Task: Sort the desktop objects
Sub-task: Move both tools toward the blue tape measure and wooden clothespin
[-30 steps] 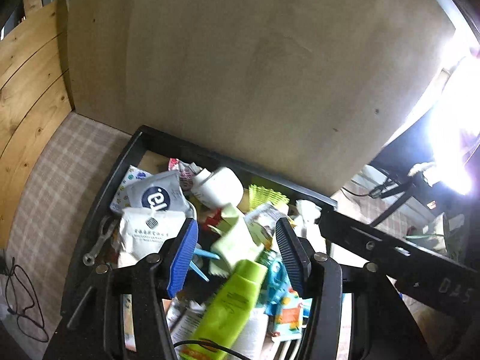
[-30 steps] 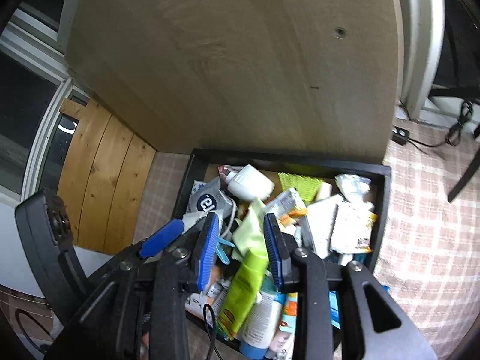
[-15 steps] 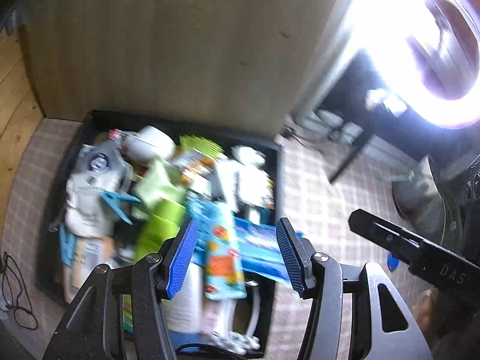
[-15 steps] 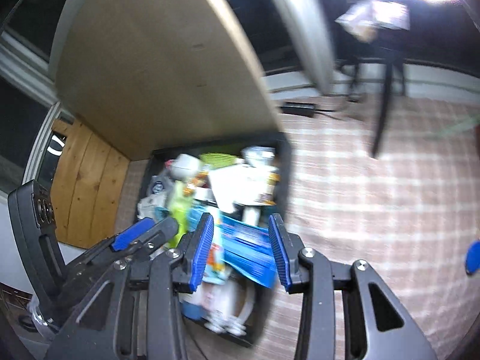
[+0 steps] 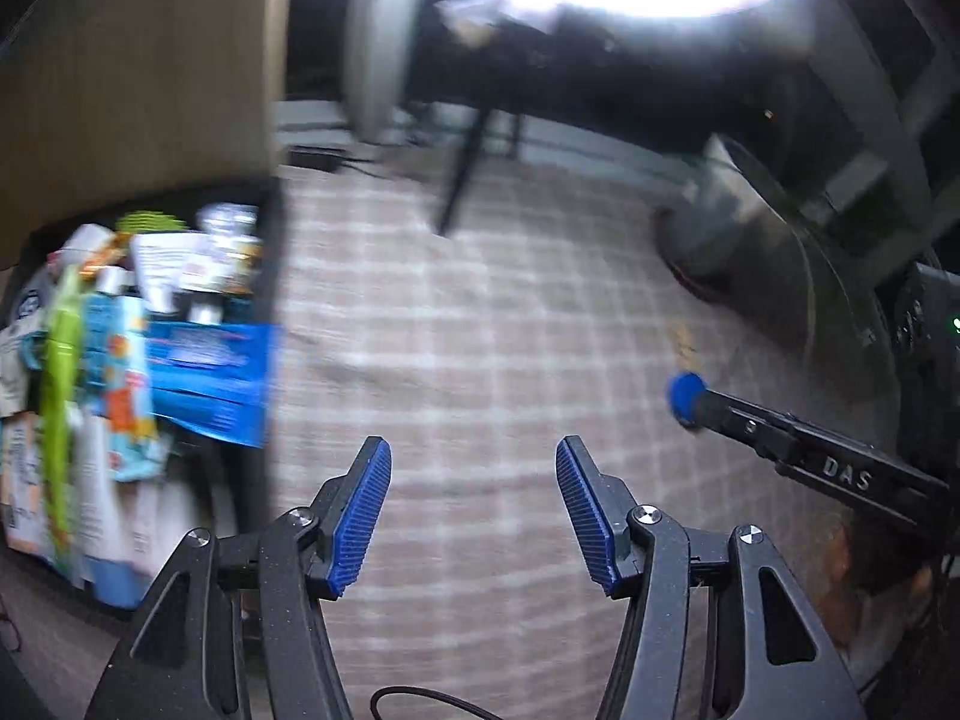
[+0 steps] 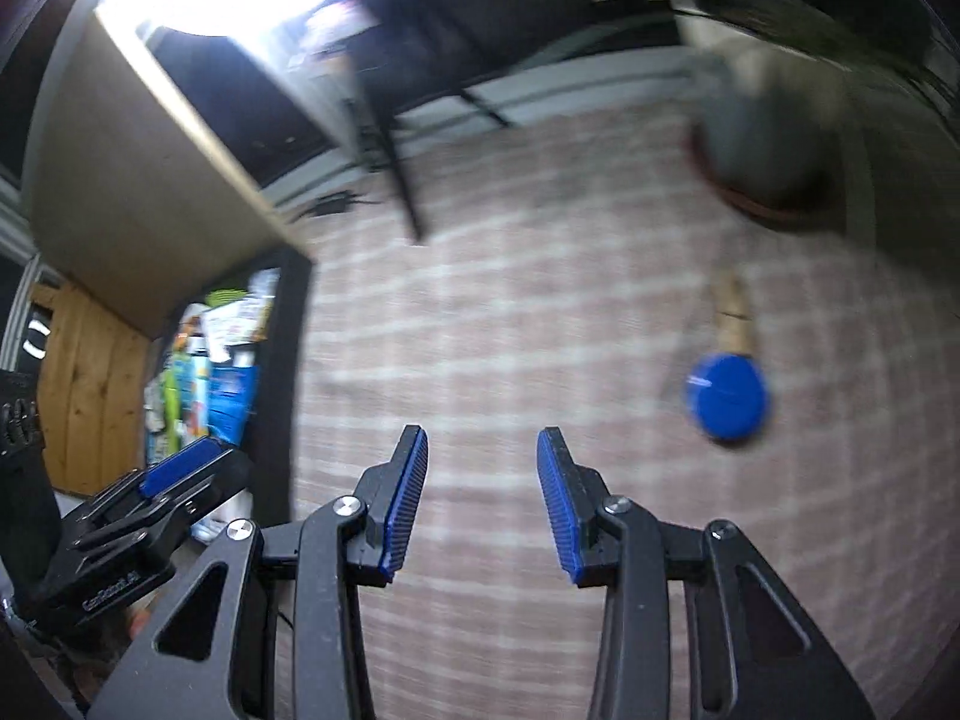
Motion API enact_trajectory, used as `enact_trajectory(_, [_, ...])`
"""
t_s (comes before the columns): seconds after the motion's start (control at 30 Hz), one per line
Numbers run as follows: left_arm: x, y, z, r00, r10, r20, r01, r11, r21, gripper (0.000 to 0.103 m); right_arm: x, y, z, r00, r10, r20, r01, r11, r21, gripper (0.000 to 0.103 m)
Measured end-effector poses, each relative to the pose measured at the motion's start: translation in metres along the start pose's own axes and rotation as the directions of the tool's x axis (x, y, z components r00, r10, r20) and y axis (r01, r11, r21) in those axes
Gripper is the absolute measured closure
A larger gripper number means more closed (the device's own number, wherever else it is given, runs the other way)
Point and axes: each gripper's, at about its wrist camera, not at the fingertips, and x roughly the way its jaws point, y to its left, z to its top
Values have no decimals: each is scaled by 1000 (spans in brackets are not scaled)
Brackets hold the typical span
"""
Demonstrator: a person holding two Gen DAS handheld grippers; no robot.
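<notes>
I hold the left gripper and right gripper with jaws apart and empty over the checked cloth; the cluttered black tray sits far left, a blue disc to the right.

White capital letters "DAS" stand on the black arm of the right claw, seen from the left wrist view. Small pale lettering runs along the black body of the left claw in the right wrist view, too blurred to read surely. Print on the packages in the black rectangular tray is smeared and unreadable.
</notes>
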Motion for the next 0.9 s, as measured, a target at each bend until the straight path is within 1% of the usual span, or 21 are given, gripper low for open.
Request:
enact_trajectory(0.07, [11, -28, -6, 1000, -27, -17, 27, 999, 24, 47, -6, -25, -1, 1000, -20, 1, 20, 1000, 21, 65])
enact_trajectory(0.13, [18, -49, -10, 999, -40, -33, 42, 998, 45, 42, -11, -46, 1, 1000, -26, 3, 26, 999, 39, 65])
enact_trajectory(0.17, [24, -65, -13, 998, -48, -42, 51, 997, 65, 41, -14, -56, 3, 1000, -31, 3, 31, 999, 43, 65])
enact_trajectory(0.3, [41, -110, -19, 997, -49, -51, 55, 991, 119, 39, -17, -86, 16, 999, -43, -10, 43, 998, 52, 65])
enact_trajectory(0.47, [63, -155, -21, 998, -33, -57, 44, 980, 192, 39, -7, -112, 37, 999, -23, -42, 25, 998, 52, 65])
enact_trajectory(0.6, [82, -175, -17, 998, -15, -62, 29, 974, 224, 39, 13, -120, 52, 996, -4, -85, 7, 999, 45, 65])
enact_trajectory(0.67, [96, -184, -13, 997, -9, -78, 27, 971, 237, 39, 24, -118, 59, 995, -2, -101, 4, 1000, 21, 65])
enact_trajectory(0.8, [116, -193, -8, 995, 25, -101, 2, 966, 260, 39, 43, -116, 73, 990, 19, -136, -21, 1000, -7, 65])
enact_trajectory(0.9, [126, -198, -3, 994, 43, -97, -15, 962, 272, 39, 55, -118, 81, 990, -13, -143, 9, 1000, -28, 65])
